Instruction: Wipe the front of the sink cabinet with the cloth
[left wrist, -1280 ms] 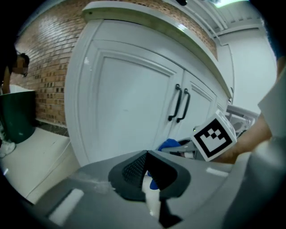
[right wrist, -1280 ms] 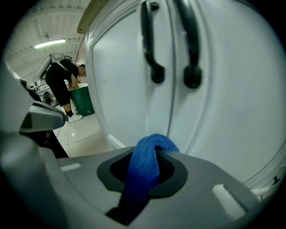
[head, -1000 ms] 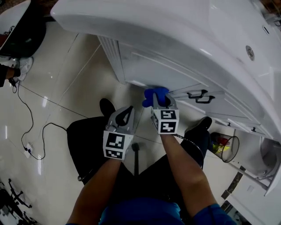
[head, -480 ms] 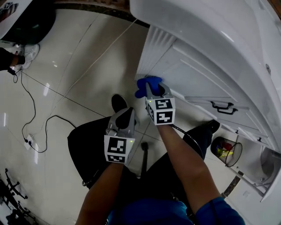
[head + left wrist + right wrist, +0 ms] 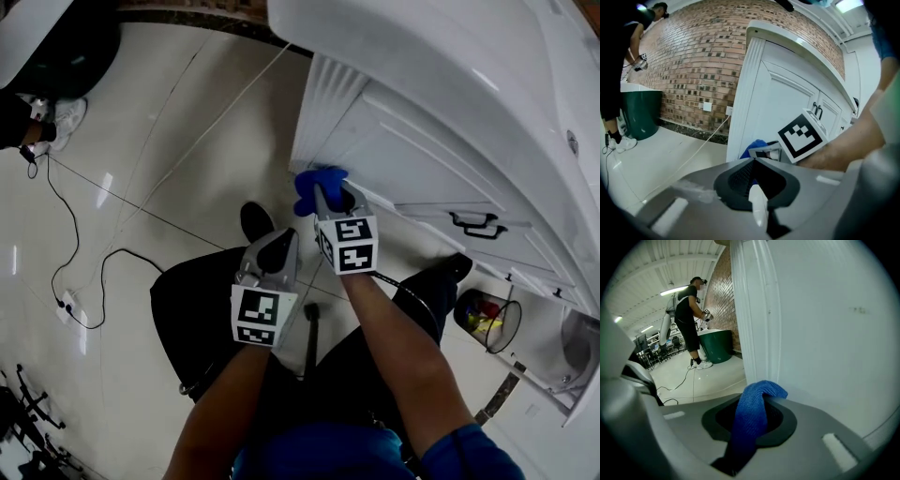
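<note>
**Blue cloth held at the cabinet's left corner**

Head view: The right gripper (image 5: 329, 193) is seen stretched forward to the white sink cabinet (image 5: 412, 155), at the lower left corner of its front. A blue cloth (image 5: 314, 182) is bunched at the gripper's tip, just against that corner. The left gripper (image 5: 278, 242) is held lower and nearer the body, over the tiled floor (image 5: 169, 122), apart from the cabinet. A black handle (image 5: 478, 226) is seen further right on the front, and a wire basket (image 5: 488, 319) below it. A cable (image 5: 89, 272) is trailed across the floor.

Left gripper view: The jaws are seen brought together with nothing between them. Beyond them the cloth and the other gripper's marker cube are seen before the cabinet, and a brick wall (image 5: 689, 61) behind.

Right gripper view: The jaws are closed on the cloth, which is folded over their tip beside the fluted corner post (image 5: 754, 310). Whether it is pressed to the panel cannot be told. A person (image 5: 688, 322) is seen standing by a green tub (image 5: 715, 345).
</note>
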